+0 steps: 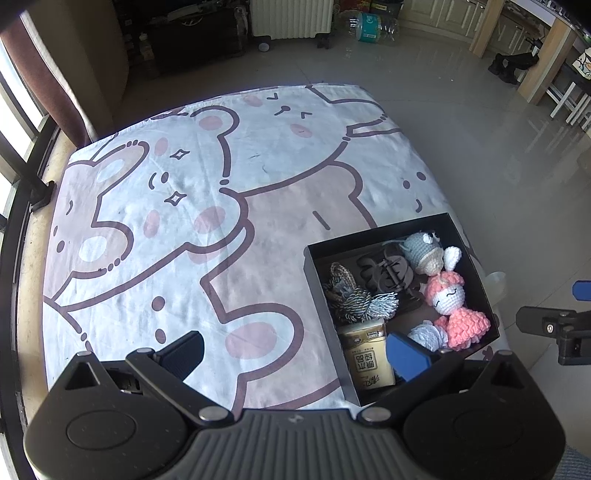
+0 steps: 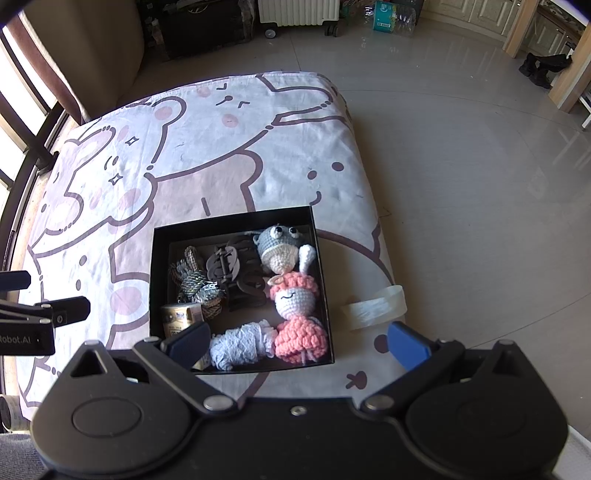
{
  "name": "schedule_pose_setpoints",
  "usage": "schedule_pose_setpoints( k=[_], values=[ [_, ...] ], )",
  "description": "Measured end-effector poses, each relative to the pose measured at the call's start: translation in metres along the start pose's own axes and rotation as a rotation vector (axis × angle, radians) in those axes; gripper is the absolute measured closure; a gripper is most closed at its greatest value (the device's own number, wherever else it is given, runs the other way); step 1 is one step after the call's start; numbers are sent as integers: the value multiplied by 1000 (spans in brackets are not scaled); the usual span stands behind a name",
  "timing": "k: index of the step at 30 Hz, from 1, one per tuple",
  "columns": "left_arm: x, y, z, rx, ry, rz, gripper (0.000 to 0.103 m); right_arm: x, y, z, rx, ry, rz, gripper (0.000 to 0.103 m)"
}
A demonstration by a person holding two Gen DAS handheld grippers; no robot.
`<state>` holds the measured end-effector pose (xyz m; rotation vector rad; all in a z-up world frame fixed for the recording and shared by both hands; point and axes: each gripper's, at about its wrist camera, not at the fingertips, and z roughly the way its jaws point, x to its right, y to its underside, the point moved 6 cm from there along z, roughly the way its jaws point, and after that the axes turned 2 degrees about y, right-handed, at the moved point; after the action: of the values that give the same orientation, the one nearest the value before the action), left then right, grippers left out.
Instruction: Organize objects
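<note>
A black open box (image 2: 240, 221) sits on the cartoon-print tablecloth (image 2: 192, 147). Inside lie a pink crochet doll (image 2: 295, 299), a grey crochet doll (image 2: 279, 247), a dark hair claw (image 2: 232, 266), a rope tassel (image 2: 195, 284), a tissue packet (image 2: 181, 317) and a white lace piece (image 2: 236, 345). My right gripper (image 2: 298, 345) hangs open over the box's near edge, holding nothing. The left gripper (image 1: 295, 354) is open and empty over the cloth, left of the box (image 1: 369, 240); its blue finger (image 1: 406, 354) overlaps the box's near corner.
A clear tape roll (image 2: 373, 306) lies at the table's right edge beside the box. The table drops off to a tiled floor (image 2: 480, 184) on the right. A white radiator (image 1: 291, 18) and a water bottle (image 1: 369, 24) stand far back; a window rail runs along the left.
</note>
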<state>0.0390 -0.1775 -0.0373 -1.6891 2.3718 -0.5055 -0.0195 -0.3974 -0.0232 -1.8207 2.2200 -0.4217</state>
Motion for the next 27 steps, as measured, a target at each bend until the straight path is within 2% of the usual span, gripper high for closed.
schedule_pose_setpoints(
  k=[27],
  values=[
    [0,0,-1,1,9,-3,0,0,2,0,-3,2,-2,0]
  ],
)
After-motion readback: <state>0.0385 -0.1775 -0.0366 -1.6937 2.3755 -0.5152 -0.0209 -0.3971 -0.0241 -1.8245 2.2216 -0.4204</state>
